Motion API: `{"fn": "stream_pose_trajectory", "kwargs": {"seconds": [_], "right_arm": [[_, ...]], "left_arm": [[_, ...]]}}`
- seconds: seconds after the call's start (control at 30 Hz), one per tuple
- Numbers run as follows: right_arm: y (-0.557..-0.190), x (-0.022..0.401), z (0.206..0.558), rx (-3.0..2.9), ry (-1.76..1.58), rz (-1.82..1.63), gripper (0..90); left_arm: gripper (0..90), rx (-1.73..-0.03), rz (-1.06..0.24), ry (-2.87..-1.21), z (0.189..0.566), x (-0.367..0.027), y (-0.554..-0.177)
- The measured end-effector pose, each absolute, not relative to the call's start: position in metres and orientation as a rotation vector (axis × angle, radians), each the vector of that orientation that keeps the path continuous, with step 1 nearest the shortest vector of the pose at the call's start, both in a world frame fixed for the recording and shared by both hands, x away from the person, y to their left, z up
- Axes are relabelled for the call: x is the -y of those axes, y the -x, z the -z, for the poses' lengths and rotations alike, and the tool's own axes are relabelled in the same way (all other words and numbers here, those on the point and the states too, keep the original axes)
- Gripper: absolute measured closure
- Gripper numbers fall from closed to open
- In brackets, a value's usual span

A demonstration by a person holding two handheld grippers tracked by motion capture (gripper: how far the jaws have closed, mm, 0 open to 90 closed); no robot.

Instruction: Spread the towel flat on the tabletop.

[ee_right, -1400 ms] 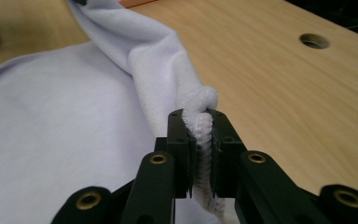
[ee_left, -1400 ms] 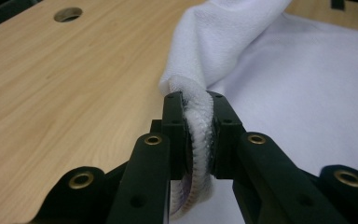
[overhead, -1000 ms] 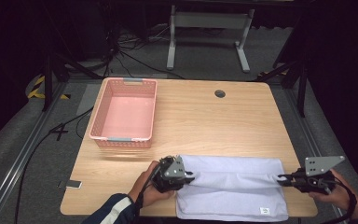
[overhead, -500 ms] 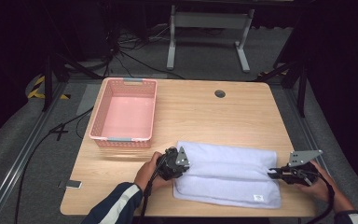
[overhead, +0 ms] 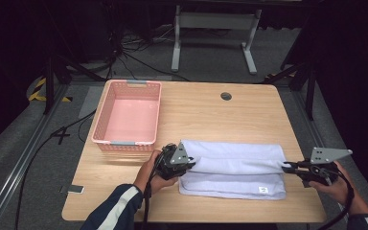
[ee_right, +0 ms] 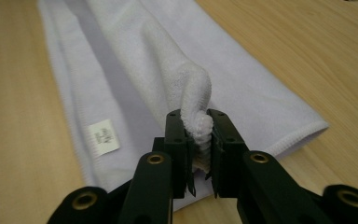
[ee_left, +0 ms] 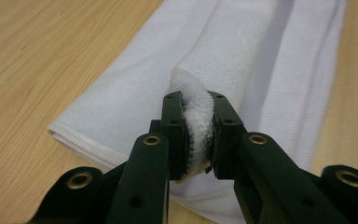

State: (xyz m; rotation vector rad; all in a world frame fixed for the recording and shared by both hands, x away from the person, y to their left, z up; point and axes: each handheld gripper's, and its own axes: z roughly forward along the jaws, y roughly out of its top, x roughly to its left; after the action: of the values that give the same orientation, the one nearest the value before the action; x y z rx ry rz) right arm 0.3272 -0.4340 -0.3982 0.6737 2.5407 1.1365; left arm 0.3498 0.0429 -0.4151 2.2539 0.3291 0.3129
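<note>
A white, folded terry-cloth towel (overhead: 232, 168) lies along the near edge of the light wooden table (overhead: 206, 115), its long side running left to right, with a small white label (overhead: 263, 189) at its near right corner. The left tool (overhead: 188, 163) is clamped on a bunched fold at the towel's left end (ee_left: 196, 122), and the right tool (overhead: 287, 166) pinches the matching fold at the right end (ee_right: 198, 126); that upper layer is lifted between them. A pink plastic basket (overhead: 128, 117) stands at the far left, apart from the towel.
</note>
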Motion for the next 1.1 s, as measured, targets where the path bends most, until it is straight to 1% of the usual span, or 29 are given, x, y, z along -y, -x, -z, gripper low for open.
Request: {"fn": "stream_pose_trajectory", "kwargs": {"seconds": [0.07,0.1,0.17,0.23,0.27,0.3,0.37,0.43,0.47,0.5,0.53,0.6,0.67,0.73,0.77,0.8,0.83,0.87,0.9,0.93,0.97,1.0,1.1], "right_arm": [[-0.316,0.434,0.398,-2.585,-0.615,-1.132,78.6],[-0.309,0.434,0.403,-2.643,-0.566,-1.091,76.4],[-0.305,0.434,0.407,-2.676,-0.551,-1.064,74.9],[-0.301,0.435,0.416,-2.728,-0.556,-1.024,67.2],[-0.297,0.438,0.422,-2.756,-0.572,-0.969,58.8],[-0.297,0.438,0.422,-2.756,-0.572,-0.969,58.8],[-0.292,0.443,0.422,-2.748,-0.588,-0.967,55.4],[-0.287,0.448,0.417,-2.7,-0.594,-1.017,53.5],[-0.284,0.45,0.41,-2.659,-0.604,-1.054,51.1],[-0.284,0.45,0.41,-2.659,-0.604,-1.054,51.1],[-0.281,0.449,0.401,-2.609,-0.627,-1.071,50.1],[-0.281,0.448,0.398,-2.597,-0.623,-1.077,50.0],[-0.283,0.437,0.388,-2.542,-0.628,-1.102,48.3],[-0.29,0.425,0.383,-2.521,-0.627,-1.11,48.3],[-0.296,0.416,0.38,-2.516,-0.627,-1.099,47.2],[-0.31,0.395,0.377,-2.511,-0.623,-1.12,46.2],[-0.31,0.395,0.377,-2.511,-0.623,-1.12,46.2],[-0.316,0.386,0.376,-2.508,-0.613,-1.135,45.6],[-0.327,0.371,0.374,-2.506,-0.601,-1.141,45.0],[-0.348,0.339,0.373,-2.534,-0.567,-1.156,43.8],[-0.355,0.328,0.373,-2.549,-0.549,-1.158,43.3],[-0.355,0.328,0.373,-2.549,-0.549,-1.158,43.3],[-0.387,0.277,0.38,-2.633,-0.501,-1.146,40.8]], "left_arm": [[78.1,-0.304,-0.297,-2.272,0.418,-0.045,-0.34],[76.4,-0.291,-0.266,-2.281,0.421,-0.046,-0.337],[75.5,-0.297,-0.242,-2.337,0.43,-0.046,-0.329],[69.4,-0.297,-0.239,-2.396,0.44,-0.047,-0.324],[57.9,-0.363,-0.195,-2.397,0.447,-0.052,-0.321],[52.4,-0.363,-0.195,-2.397,0.447,-0.052,-0.321],[51.3,-0.39,-0.167,-2.363,0.447,-0.061,-0.317],[46.0,-0.428,-0.18,-2.331,0.444,-0.068,-0.312],[40.5,-0.447,-0.186,-2.308,0.442,-0.07,-0.31],[40.5,-0.471,-0.186,-2.279,0.439,-0.073,-0.308],[38.4,-0.499,-0.193,-2.255,0.437,-0.075,-0.306],[37.1,-0.509,-0.202,-2.241,0.436,-0.076,-0.305],[32.5,-0.52,-0.197,-2.23,0.436,-0.075,-0.304],[30.0,-0.54,-0.201,-2.224,0.436,-0.075,-0.304],[28.2,-0.574,-0.178,-2.202,0.437,-0.075,-0.304],[24.7,-0.614,-0.155,-2.178,0.439,-0.075,-0.305],[23.6,-0.614,-0.155,-2.178,0.439,-0.075,-0.305],[23.6,-0.636,-0.144,-2.171,0.441,-0.074,-0.306],[21.8,-0.658,-0.135,-2.157,0.442,-0.074,-0.307],[20.2,-0.68,-0.123,-2.134,0.443,-0.072,-0.308],[19.5,-0.68,-0.122,-2.144,0.443,-0.071,-0.308],[19.5,-0.681,-0.126,-2.15,0.444,-0.068,-0.307],[17.3,-0.692,-0.15,-2.203,0.449,-0.057,-0.307]]}}
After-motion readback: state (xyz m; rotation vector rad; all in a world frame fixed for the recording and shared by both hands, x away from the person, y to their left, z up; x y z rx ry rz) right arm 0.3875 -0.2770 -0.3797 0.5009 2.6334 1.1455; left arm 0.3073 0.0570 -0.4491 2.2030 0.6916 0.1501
